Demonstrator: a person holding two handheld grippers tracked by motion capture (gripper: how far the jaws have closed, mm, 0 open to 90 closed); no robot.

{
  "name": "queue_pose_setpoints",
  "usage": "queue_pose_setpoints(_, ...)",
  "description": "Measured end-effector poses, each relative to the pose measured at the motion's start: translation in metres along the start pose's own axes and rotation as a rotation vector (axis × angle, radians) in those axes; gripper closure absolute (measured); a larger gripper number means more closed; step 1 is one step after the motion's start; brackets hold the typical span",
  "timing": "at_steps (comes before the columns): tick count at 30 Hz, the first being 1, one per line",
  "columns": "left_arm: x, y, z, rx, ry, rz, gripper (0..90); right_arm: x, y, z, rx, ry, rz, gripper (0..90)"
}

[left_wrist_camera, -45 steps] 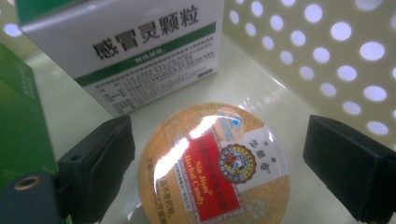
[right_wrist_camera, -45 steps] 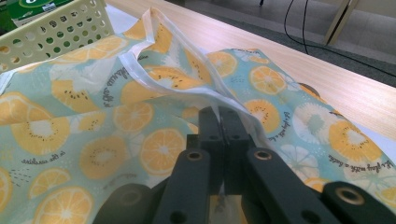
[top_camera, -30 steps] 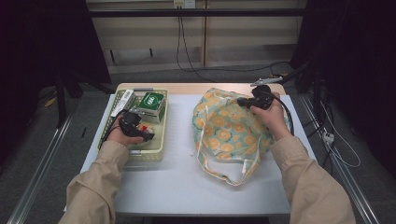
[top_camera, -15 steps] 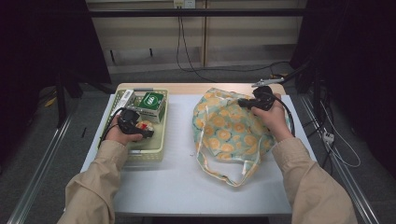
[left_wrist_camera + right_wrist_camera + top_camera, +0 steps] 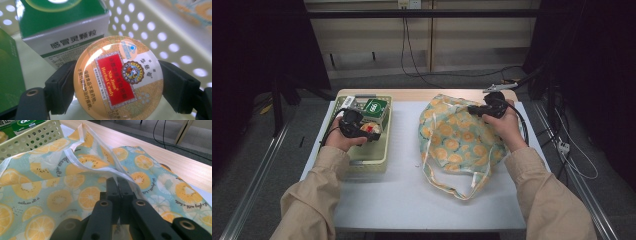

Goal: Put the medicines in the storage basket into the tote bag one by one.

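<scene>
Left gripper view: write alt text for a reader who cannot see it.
The left gripper clamps a round orange Nin Jiom Herbal Candy tin between its two black jaws, inside a pale perforated basket. A green-and-white box with Chinese print stands just behind the tin.

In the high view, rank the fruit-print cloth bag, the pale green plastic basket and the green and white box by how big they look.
1. Fruit-print cloth bag, largest.
2. Pale green perforated plastic basket.
3. Green and white cardboard box, smallest; it sits inside the basket.
</scene>
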State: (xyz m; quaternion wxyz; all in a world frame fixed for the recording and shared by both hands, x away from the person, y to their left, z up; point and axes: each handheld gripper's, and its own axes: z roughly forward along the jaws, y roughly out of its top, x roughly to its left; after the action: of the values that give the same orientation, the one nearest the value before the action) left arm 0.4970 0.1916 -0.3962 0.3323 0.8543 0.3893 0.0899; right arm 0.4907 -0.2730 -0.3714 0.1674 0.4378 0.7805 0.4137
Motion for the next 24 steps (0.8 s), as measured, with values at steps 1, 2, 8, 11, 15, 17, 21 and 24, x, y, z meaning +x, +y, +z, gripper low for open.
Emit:
queue_pose_setpoints(1,-0.002,0.002,-0.004,-0.01,-0.003,-0.001,20.3,0.0,0.0,0.0,0.0,-0.002,0.001,89.9)
queue_pose_setpoints(2,-0.002,0.004,-0.008,-0.017,-0.002,0.004,20.3,0.0,0.0,0.0,-0.003,0.002,0.006,89.9)
queue_pose_setpoints(8,-0.01,0.017,-0.031,-0.052,-0.02,0.008,20.3,0.001,0.0,0.002,-0.002,0.005,0.007,89.9)
queue_pose_setpoints(11,-0.022,0.028,-0.038,-0.071,-0.039,0.032,20.3,0.002,0.001,0.003,-0.004,0.006,0.009,90.0)
queue_pose_setpoints(15,-0.042,0.041,-0.04,-0.095,-0.087,0.067,20.3,0.002,0.001,0.004,-0.003,0.006,0.008,89.9)
queue_pose_setpoints(17,-0.051,0.046,-0.039,-0.1,-0.107,0.089,20.3,0.002,0.0,0.004,-0.001,0.005,0.009,89.9)
queue_pose_setpoints(21,-0.074,0.056,-0.035,-0.107,-0.133,0.117,20.3,0.003,0.0,0.005,-0.002,0.008,0.012,89.9)
queue_pose_setpoints(24,-0.086,0.061,-0.03,-0.105,-0.182,0.14,20.3,0.004,0.001,0.005,-0.002,0.009,0.012,89.9)
